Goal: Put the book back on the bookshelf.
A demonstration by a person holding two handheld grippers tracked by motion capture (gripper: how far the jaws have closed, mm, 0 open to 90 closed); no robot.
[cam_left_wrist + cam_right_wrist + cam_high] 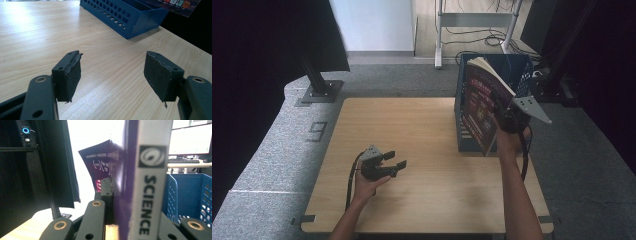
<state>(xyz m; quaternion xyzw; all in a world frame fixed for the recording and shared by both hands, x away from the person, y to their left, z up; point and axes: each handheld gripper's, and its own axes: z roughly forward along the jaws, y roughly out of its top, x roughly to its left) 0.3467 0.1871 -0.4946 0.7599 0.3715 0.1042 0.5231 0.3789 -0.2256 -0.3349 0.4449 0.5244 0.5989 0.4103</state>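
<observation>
At right of the frame, the right gripper (504, 119) clamped a purple book (479, 105) beside the blue basket (517, 70). The left gripper (394, 161), lower centre, stood wide open and held nothing.

Wooden worktop (422, 150): blue crate (467, 125) stands at its 2 o'clock edge, directly on the surface.

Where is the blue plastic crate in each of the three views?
High view: blue plastic crate at the table's far right edge, behind the held purple book.
Left gripper view: top centre, beyond the open jaws.
Right gripper view: lower right, behind the book's spine.
Shared landmark: the book.
</observation>
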